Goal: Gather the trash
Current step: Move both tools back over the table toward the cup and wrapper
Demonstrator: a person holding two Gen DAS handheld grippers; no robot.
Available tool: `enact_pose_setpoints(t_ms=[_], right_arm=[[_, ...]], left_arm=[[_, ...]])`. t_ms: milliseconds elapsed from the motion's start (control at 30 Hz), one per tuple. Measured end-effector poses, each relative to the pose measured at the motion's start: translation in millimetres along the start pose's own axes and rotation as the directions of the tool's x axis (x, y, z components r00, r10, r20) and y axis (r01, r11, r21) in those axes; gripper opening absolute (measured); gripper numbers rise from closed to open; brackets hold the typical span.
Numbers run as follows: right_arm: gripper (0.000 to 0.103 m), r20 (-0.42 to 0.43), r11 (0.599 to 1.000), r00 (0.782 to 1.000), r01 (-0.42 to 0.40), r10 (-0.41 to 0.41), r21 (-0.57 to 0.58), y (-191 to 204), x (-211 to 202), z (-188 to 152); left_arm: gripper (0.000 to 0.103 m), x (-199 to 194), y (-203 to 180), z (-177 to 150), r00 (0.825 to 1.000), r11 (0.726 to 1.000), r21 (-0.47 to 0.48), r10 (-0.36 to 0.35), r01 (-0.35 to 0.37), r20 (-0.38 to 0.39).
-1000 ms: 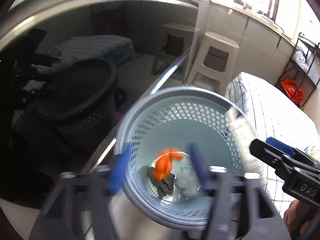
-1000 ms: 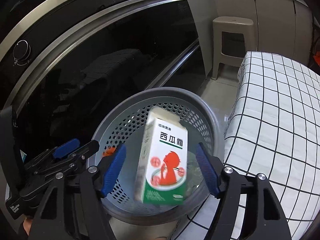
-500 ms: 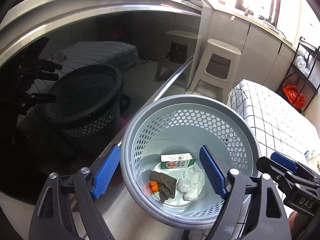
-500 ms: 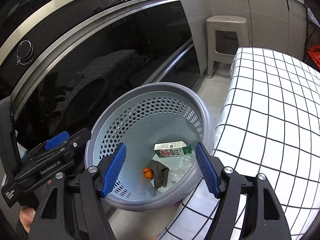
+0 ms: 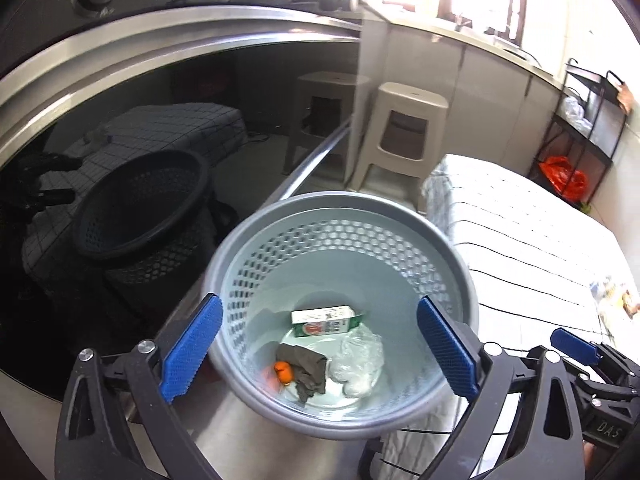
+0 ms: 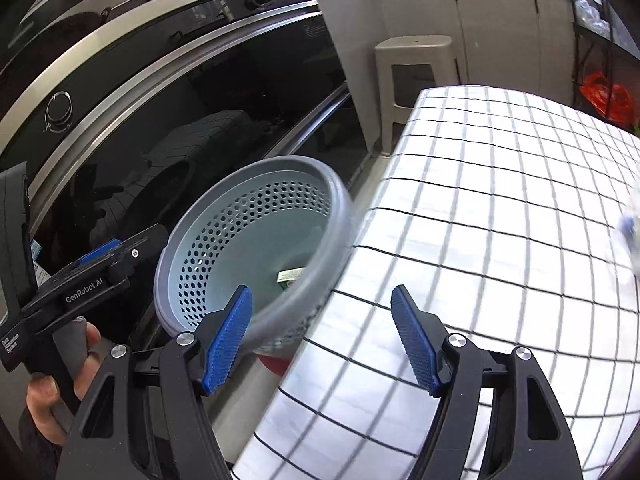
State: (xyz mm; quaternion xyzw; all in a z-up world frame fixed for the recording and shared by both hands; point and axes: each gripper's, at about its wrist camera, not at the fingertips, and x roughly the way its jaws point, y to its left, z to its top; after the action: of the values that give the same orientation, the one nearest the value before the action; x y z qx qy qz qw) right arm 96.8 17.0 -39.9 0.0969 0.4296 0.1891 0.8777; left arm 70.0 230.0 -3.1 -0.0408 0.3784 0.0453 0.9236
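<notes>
Far left of your left-wrist view there's the dark glass oven door (image 5: pixel 132 184), mirroring the bin and the room. Just right of it stands the grey perforated bin (image 5: pixel 344 208), on the floor between that door and the table with the checked cloth (image 5: pixel 532 248). Your left gripper (image 5: pixel 318 344) hangs over the bin's mouth, jaws opening wide, with only air between the blue pads. Down on the bin's floor, left to right: an orange scrap (image 5: pixel 283 372) at the near left, a crumpled dark rag (image 5: pixel 308 366) touching it, the green-and-white carton (image 5: pixel 326 320) lying flat behind them, and a clear plastic bag (image 5: pixel 360 360) on the right (all loose, none gripped).

Over to your right-wrist view: your hand (image 6: pixel 60 380) holds the other tool's handle at lower left. The right gripper (image 6: pixel 322 340) has its jaws apart and bare, straddling the bin's near rim and the cloth's edge. A beige stool (image 6: pixel 416 80) stands beyond the table's far corner.
</notes>
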Motion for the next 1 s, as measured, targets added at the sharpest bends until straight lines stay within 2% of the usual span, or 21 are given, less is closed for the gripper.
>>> enact_pose_setpoints(t_ms=[367, 633, 833, 900, 1000], right_arm=[[0.07, 0.058, 0.995, 0.994, 0.085, -0.088, 0.056, -66, -77, -23], [0.071, 0.083, 0.978, 0.975, 0.204, -0.206, 0.036, -117, -134, -33], [0.071, 0.107, 0.972, 0.967, 0.227, -0.233, 0.058, -148, -161, -33], [0.075, 0.124, 0.969, 0.962, 0.239, -0.245, 0.058, -155, -171, -31], [0.075, 0.148, 0.963, 0.952, 0.263, -0.269, 0.059, -169, -182, -29]], left_arm=[[0.096, -9, -60, -12, 1.0, 0.994, 0.106, -0.023, 0.023, 0.0], [0.096, -26, -120, -22, 0.995, 0.976, 0.197, -0.096, 0.094, 0.002], [0.096, -45, -174, -21, 0.985, 0.958, 0.236, -0.17, 0.161, 0.021], [0.096, -51, -192, -19, 0.981, 0.953, 0.243, -0.193, 0.181, 0.024], [0.096, -58, -220, -20, 0.975, 0.944, 0.26, -0.219, 0.203, 0.034]])
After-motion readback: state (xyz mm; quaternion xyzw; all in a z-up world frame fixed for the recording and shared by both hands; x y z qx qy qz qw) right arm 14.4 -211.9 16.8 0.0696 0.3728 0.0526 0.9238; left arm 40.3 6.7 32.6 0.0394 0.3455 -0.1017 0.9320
